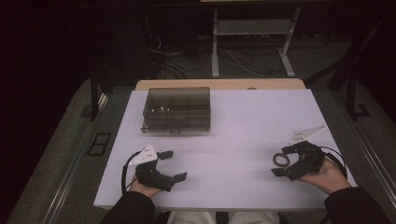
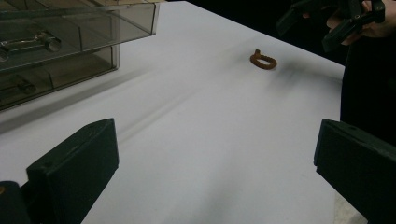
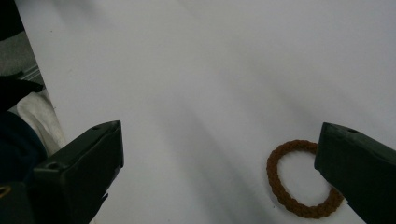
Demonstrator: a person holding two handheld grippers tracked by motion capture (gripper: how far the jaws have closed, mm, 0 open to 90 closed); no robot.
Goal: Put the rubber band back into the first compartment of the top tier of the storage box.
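**Braided ring lies just off the right gripper's far jaw**

A small brown braided cord ring [image 1: 280, 160] lies flat on the white tabletop [image 1: 243, 135], near the person's right-hand edge. The right gripper [image 1: 284, 161], jaws spread wide and holding nothing, sits low beside it. In the right gripper view the ring [image 3: 301, 178] lies off-centre, partly behind one jaw rather than in the gap, so I'd judge a small sideways shift is needed before any closing. Being round, it has no long axis to line up with.

The left gripper [image 1: 173, 164], also spread and empty, rests well apart near the opposite corner, so the right hand is far nearer.

A smoky clear plastic compartment box [image 1: 176, 110] stands toward the far left. Beyond the table the room is dark, with cables on the floor.
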